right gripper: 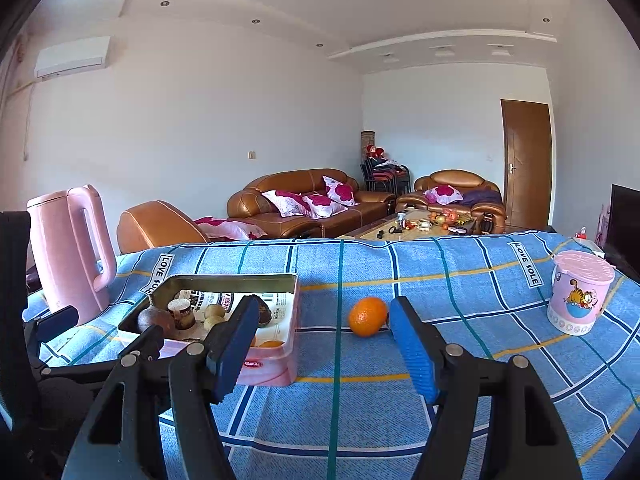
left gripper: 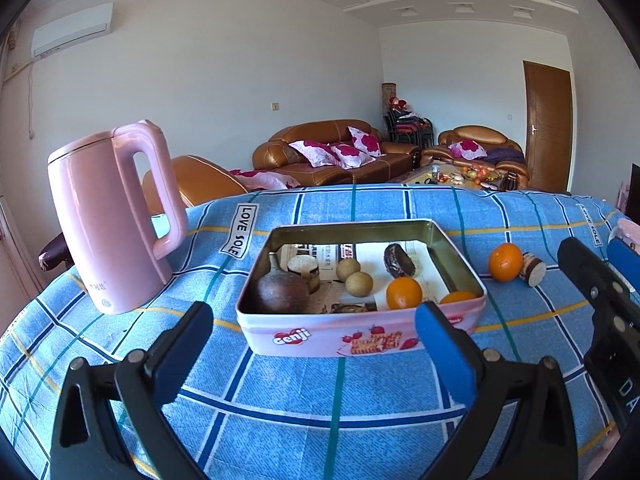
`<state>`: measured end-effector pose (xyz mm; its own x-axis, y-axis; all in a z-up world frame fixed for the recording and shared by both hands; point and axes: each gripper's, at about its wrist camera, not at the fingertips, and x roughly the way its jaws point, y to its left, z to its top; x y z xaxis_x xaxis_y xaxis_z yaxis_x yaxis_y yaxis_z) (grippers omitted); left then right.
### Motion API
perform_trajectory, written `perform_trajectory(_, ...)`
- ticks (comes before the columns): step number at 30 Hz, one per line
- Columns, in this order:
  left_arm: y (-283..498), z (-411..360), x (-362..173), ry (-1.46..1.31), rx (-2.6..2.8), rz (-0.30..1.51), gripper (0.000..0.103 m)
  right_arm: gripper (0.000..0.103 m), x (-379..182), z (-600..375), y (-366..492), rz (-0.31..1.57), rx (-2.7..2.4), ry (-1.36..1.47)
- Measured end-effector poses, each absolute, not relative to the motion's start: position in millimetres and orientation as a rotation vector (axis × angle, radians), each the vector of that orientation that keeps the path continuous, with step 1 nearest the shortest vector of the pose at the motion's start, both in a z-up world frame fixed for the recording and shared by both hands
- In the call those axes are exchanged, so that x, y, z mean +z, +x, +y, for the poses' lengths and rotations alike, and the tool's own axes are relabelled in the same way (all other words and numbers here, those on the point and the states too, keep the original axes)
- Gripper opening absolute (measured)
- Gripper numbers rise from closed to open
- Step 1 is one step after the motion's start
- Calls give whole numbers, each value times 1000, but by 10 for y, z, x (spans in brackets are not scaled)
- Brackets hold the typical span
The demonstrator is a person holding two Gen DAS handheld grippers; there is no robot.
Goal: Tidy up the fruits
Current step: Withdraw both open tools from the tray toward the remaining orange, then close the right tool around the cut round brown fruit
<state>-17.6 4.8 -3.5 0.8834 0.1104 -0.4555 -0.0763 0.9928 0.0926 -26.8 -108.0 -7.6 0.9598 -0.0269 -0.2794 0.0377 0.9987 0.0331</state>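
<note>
Tabletop (left gripper: pixel 304 392) under blue plaid cloth. Pink tin (left gripper: pixel 360 332) sits mid-table, holding 2 oranges (left gripper: pixel 404 293), 2 small tan fruits (left gripper: pixel 359 284), a dark round fruit (left gripper: pixel 282 293) and a dark oblong piece. 1 loose orange (right gripper: pixel 368 317) lies on the cloth right of the tin, a cut stub (left gripper: pixel 534 269) just beside it. Left hand-held gripper (left gripper: pixel 316 328): jaws apart, empty, before the tin. Right hand-held gripper (right gripper: pixel 322 322): jaws apart, empty, near the loose orange. Pink kettle (left gripper: pixel 108 220) far left; cartoon cup (right gripper: pixel 580 298) far right
</note>
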Motion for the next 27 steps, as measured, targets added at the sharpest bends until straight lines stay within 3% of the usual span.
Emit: perform_trajectory(27, -119, -717, -93, 99, -70, 563, 102, 69, -114, -2111, -180, 371, -204, 118)
